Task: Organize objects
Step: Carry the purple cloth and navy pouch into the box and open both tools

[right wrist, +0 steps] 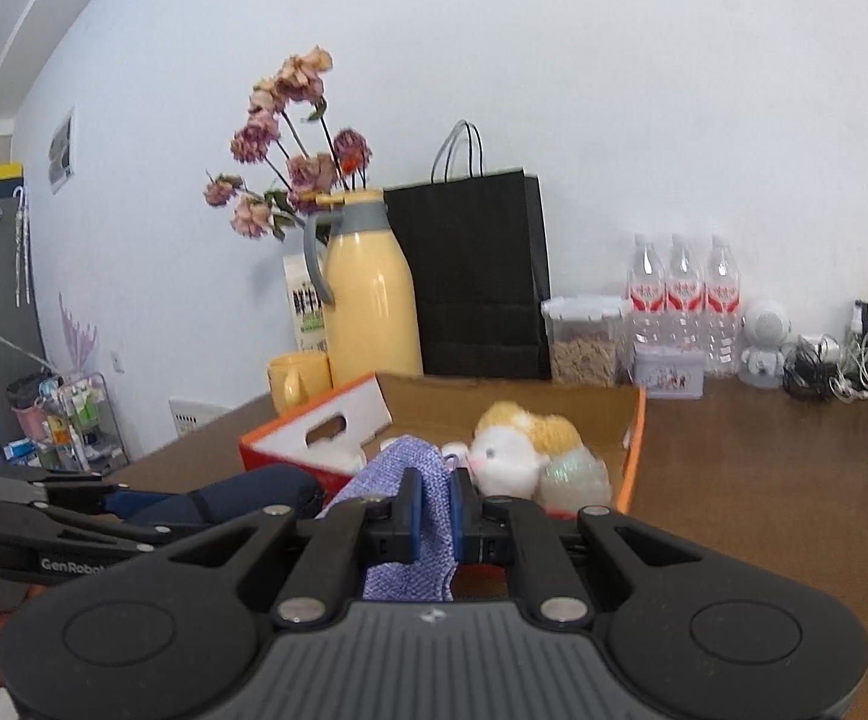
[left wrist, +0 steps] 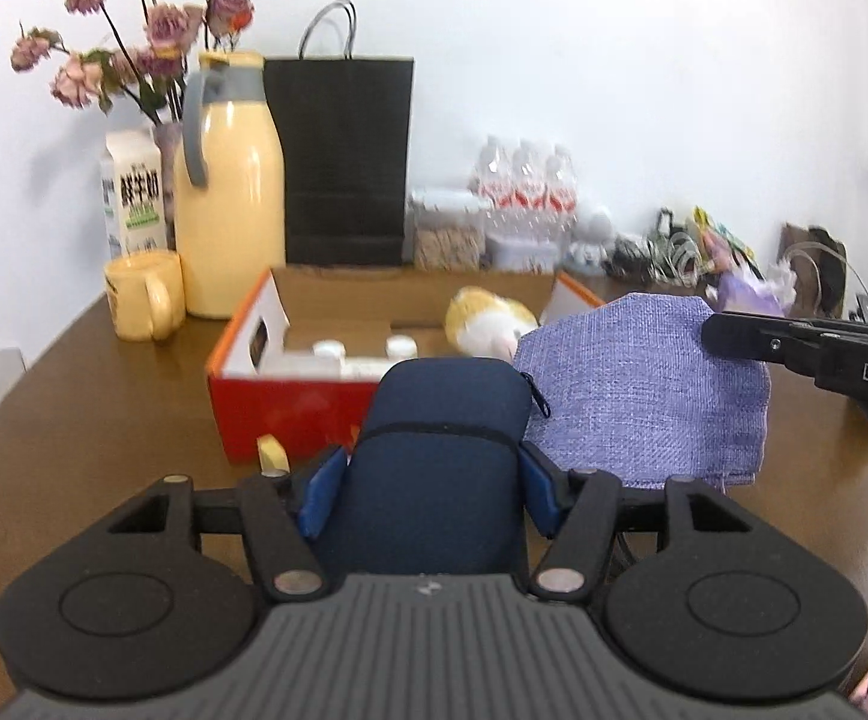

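My left gripper (left wrist: pixel 434 480) is shut on a navy zip pouch (left wrist: pixel 443 420) and holds it above the table, just in front of the red and orange cardboard box (left wrist: pixel 290 414). My right gripper (right wrist: pixel 434 516) is shut on a purple woven cloth bag (right wrist: pixel 416 480), held above the near edge of the box (right wrist: pixel 632 462). The purple bag (left wrist: pixel 644 384) hangs to the right of the navy pouch in the left wrist view, with the right gripper (left wrist: pixel 806 342) at its top right. A white and yellow plush toy (right wrist: pixel 524 450) lies inside the box. The navy pouch (right wrist: pixel 236 498) shows at the left of the right wrist view.
Behind the box stand a yellow jug (left wrist: pixel 230 198), yellow mug (left wrist: pixel 143 300), milk carton (left wrist: pixel 131 192), dried flowers (left wrist: pixel 152 30), a black paper bag (left wrist: pixel 344 162), a food jar (right wrist: pixel 584 342) and water bottles (right wrist: pixel 683 294). Cables (right wrist: pixel 854 366) lie at the back right on the brown table (right wrist: pixel 764 480).
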Tool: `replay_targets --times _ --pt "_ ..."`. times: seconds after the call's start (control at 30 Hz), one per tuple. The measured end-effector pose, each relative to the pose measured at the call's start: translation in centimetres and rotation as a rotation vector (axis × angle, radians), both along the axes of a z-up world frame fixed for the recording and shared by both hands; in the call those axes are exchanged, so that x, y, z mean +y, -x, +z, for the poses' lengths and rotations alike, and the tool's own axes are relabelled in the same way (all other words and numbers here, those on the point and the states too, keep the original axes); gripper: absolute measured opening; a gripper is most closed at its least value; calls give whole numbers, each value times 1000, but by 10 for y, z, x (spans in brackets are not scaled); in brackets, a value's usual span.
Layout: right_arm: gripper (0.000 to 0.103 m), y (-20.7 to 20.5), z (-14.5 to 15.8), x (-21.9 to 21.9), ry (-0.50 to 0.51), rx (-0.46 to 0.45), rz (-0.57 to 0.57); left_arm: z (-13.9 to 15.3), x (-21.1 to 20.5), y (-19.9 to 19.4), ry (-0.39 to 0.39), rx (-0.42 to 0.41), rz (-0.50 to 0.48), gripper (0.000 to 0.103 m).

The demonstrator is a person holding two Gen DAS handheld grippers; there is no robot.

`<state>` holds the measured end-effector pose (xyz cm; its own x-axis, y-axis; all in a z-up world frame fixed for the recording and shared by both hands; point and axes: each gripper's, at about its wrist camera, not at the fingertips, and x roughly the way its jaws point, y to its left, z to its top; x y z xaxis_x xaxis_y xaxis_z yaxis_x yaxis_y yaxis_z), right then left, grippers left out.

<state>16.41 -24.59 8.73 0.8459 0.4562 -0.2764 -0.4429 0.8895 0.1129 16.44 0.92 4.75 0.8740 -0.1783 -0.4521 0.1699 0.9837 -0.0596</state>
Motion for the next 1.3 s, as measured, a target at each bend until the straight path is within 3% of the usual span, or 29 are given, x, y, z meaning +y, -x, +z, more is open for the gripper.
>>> replay_targets --times 0.3,0.47,0.83,1.2,1.3 --pt "8 -56 34 23 -63 -50 -29 38 4 -52 7 -111 103 62" --pt "8 -99 37 39 -69 -29 -64 41 6 -97 13 -109 146 62" --pt "8 -174 -1 66 -58 88 -99 13 8 -168 1 -57 203 62" --pt "9 -197 -32 69 1 142 -135 -16 12 -197 -3 1 204 62" --pt "15 -195 -34 71 27 134 -141 -19 12 -198 -6 13 205 63"
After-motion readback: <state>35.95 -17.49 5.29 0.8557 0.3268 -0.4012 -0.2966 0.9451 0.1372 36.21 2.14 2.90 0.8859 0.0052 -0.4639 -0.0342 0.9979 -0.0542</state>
